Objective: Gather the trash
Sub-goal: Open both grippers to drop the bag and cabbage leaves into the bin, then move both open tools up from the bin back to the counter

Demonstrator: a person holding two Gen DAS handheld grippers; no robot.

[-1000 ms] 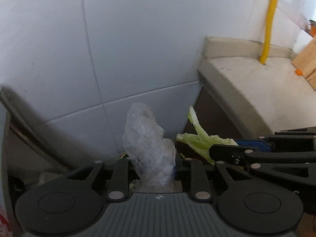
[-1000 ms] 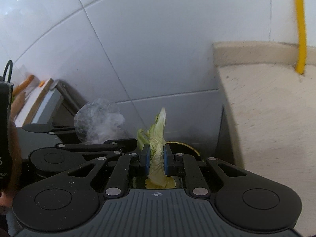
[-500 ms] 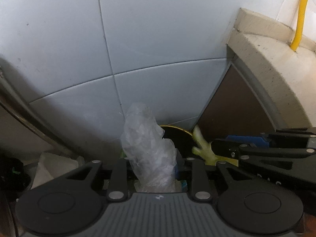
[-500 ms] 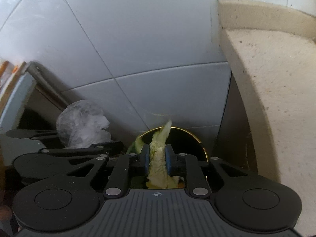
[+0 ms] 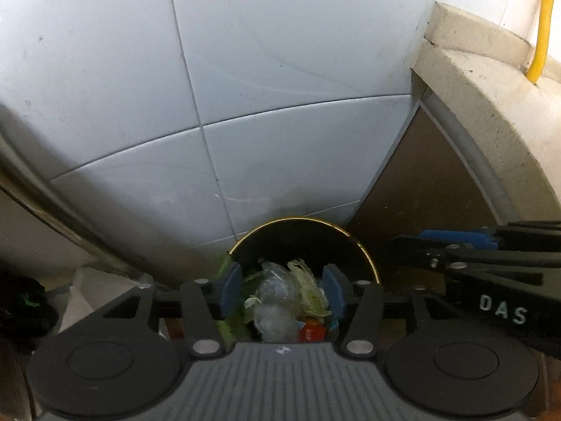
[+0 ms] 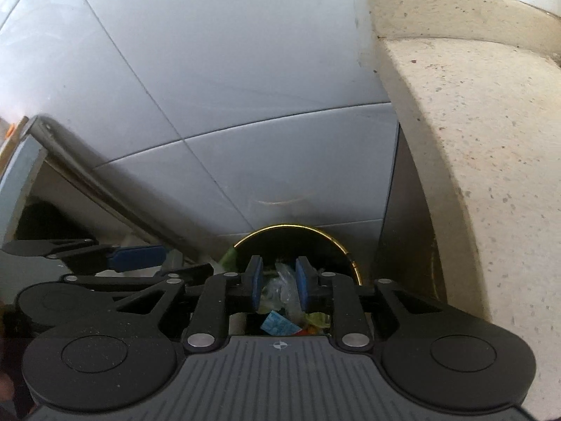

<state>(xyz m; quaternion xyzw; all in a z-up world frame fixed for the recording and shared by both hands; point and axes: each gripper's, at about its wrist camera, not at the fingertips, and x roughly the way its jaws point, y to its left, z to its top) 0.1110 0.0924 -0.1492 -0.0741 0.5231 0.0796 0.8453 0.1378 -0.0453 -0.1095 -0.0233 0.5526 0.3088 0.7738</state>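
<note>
A round black bin with a gold rim [image 5: 301, 220] stands on the floor against the tiled wall, right under both grippers. Inside it lie a crumpled clear plastic wrap [image 5: 275, 301], a pale green lettuce leaf [image 5: 310, 291], a red packet [image 5: 310, 331] and a blue wrapper [image 6: 277, 324]. My left gripper [image 5: 281, 291] hangs over the bin mouth, its jaws opening, with nothing pressed between the blue pads. My right gripper [image 6: 279, 286] hovers beside it over the same rim [image 6: 291, 227], open with a narrower gap and nothing in it.
White wall tiles [image 5: 280, 70] rise behind the bin. A speckled stone counter [image 6: 473, 122] juts out on the right above a brown cabinet panel [image 5: 420, 182], with a yellow pipe [image 5: 543, 28] at its back. A metal rail [image 6: 87, 161] slants at the left.
Both grippers sank toward the bin. The left jaws opened and the plastic wrap dropped in. The right jaws parted and the lettuce leaf fell in too.
</note>
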